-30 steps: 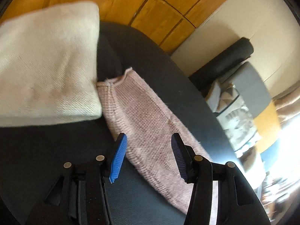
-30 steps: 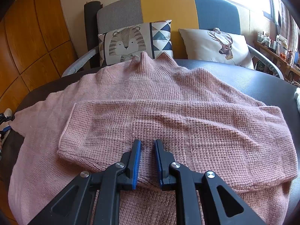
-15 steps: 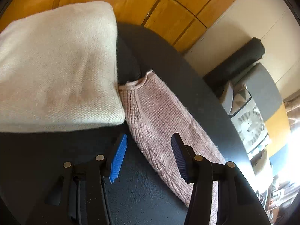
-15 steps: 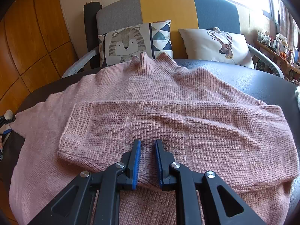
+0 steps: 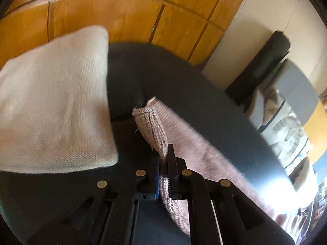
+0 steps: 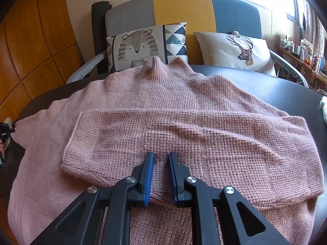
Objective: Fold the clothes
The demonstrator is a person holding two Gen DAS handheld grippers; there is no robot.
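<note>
- Our left gripper (image 5: pixel 163 163) has its jaws pinching the pink sweater (image 6: pixel 163 118) at its sleeve (image 5: pixel 152 128).
- Our right gripper (image 6: pixel 160 170) pinches the folded sleeve atop the sweater, spread on the dark tabletop (image 6: pixel 276 81).

Left wrist view motion-blurred toward 3 o'clock: sofa (image 5: pixel 294 94) and cushions indistinct. Cream knit (image 5: pixel 53 102) cut off at 9 o'clock. Right wrist view: pink sweater (image 6: pixel 163 106) hem cut off at 6 o'clock; shelf items (image 6: pixel 300 49) at 2 o'clock too small to identify.

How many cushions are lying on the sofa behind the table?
2: the tiger cushion on the left, and the deer cushion on the right. The pink sweater may hide others.
</note>
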